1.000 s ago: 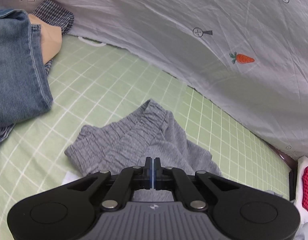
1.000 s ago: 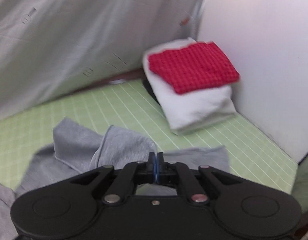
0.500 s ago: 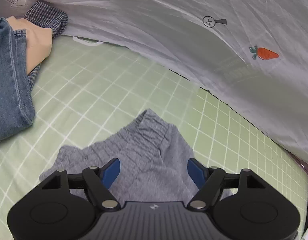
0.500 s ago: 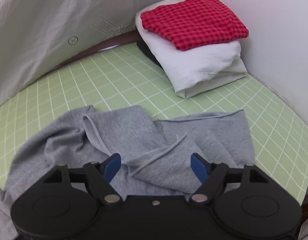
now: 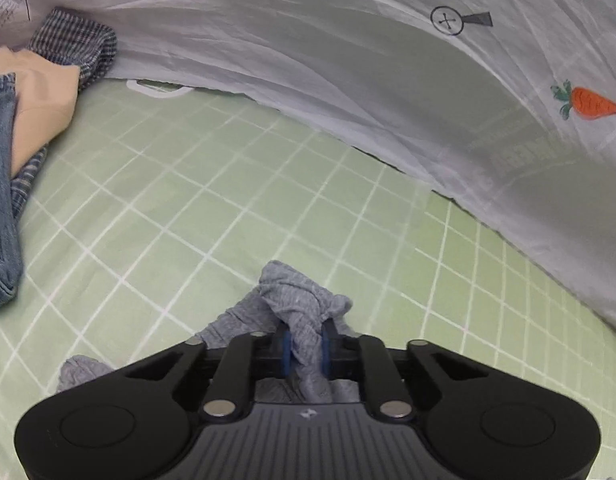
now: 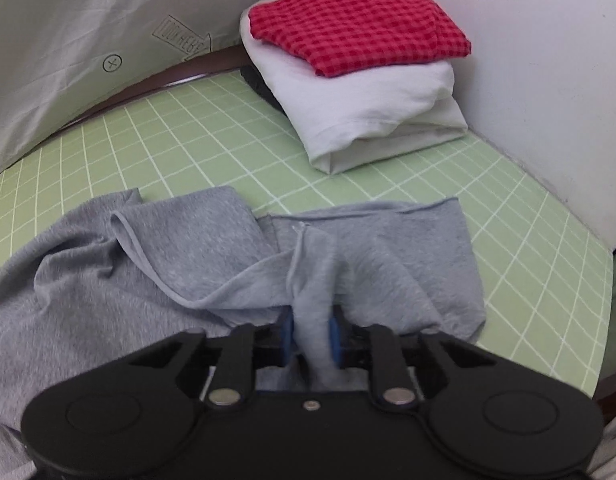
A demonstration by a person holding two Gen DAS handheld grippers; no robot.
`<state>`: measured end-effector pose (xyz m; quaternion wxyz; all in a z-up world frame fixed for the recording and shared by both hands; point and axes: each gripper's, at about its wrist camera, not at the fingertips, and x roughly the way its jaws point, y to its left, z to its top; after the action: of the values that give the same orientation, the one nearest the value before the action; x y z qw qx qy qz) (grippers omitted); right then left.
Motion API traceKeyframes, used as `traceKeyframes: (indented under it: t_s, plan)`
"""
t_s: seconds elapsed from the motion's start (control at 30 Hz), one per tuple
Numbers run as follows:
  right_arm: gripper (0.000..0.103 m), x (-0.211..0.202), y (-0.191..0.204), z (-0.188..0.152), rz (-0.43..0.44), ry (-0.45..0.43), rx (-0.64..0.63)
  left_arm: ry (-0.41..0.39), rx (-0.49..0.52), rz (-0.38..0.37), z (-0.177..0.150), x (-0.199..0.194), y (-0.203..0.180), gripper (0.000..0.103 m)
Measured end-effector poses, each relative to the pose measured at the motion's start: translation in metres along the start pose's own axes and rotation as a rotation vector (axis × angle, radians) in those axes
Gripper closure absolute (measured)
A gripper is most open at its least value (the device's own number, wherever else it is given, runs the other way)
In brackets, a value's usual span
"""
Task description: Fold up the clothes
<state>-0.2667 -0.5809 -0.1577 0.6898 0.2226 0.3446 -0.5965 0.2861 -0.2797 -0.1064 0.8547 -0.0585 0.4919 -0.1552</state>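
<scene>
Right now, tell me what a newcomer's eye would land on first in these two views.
First, the grey garment crumpled on the green checked sheet, a fold of it pinched in the right gripper and its ribbed waistband bunched in the left gripper. Next, the red checked cloth folded on top of the white stack in the far corner. Then the small orange carrot printed on the pale fabric at right.

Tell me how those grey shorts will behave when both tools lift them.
The grey shorts will likely droop between the left tool and right tool; they lie creased. Soft knit bunches at the pads, so it probably won't slip. They look light.
</scene>
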Motion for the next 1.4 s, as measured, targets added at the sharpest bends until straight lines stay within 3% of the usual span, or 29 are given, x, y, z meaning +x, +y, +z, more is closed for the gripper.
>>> traceKeyframes:
  t_s: [0.23, 0.33, 0.4, 0.47, 0.57, 0.63, 0.7, 0.8, 1.0, 1.17, 1.4]
  plan:
    - [0.096, -0.045, -0.039, 0.029, -0.075, -0.223, 0.099, -0.168, -0.035, -0.073, 0.007, -0.084, 0.019, 0.094]
    - [0.096, -0.056, -0.068, 0.031, -0.124, -0.258, 0.128, -0.247, -0.079, -0.103, 0.005, -0.136, 0.041, 0.094]
    - [0.096, -0.056, -0.089, 0.026, -0.151, -0.24, 0.15, -0.275, -0.116, -0.09, -0.006, -0.168, 0.063, 0.094]
    - [0.096, -0.046, -0.109, 0.014, -0.147, -0.169, 0.186, -0.249, -0.122, -0.055, -0.022, -0.185, 0.082, 0.094]
    - [0.096, -0.023, -0.125, -0.012, -0.093, -0.023, 0.237, -0.141, -0.085, 0.01, -0.061, -0.186, 0.104, 0.094]
    - [0.096, -0.008, -0.121, -0.034, -0.031, 0.065, 0.244, -0.044, -0.09, 0.0, -0.091, -0.176, 0.108, 0.094]
    - [0.096, 0.003, -0.11, -0.047, 0.02, 0.112, 0.236, 0.039, -0.098, -0.016, -0.119, -0.167, 0.108, 0.094]
    - [0.095, 0.004, -0.085, -0.049, 0.028, 0.108, 0.132, 0.117, -0.073, -0.039, -0.146, -0.152, 0.091, 0.094]
    - [0.095, 0.012, -0.043, -0.03, 0.189, 0.131, 0.057, 0.194, -0.03, -0.102, -0.153, -0.116, 0.051, 0.094]
    - [0.095, 0.029, 0.019, -0.004, 0.279, 0.123, -0.028, 0.167, 0.011, -0.109, -0.12, -0.086, 0.018, 0.094]
    - [0.095, 0.085, 0.133, 0.068, 0.38, 0.055, -0.104, 0.077, 0.051, -0.131, -0.049, -0.026, -0.037, 0.094]
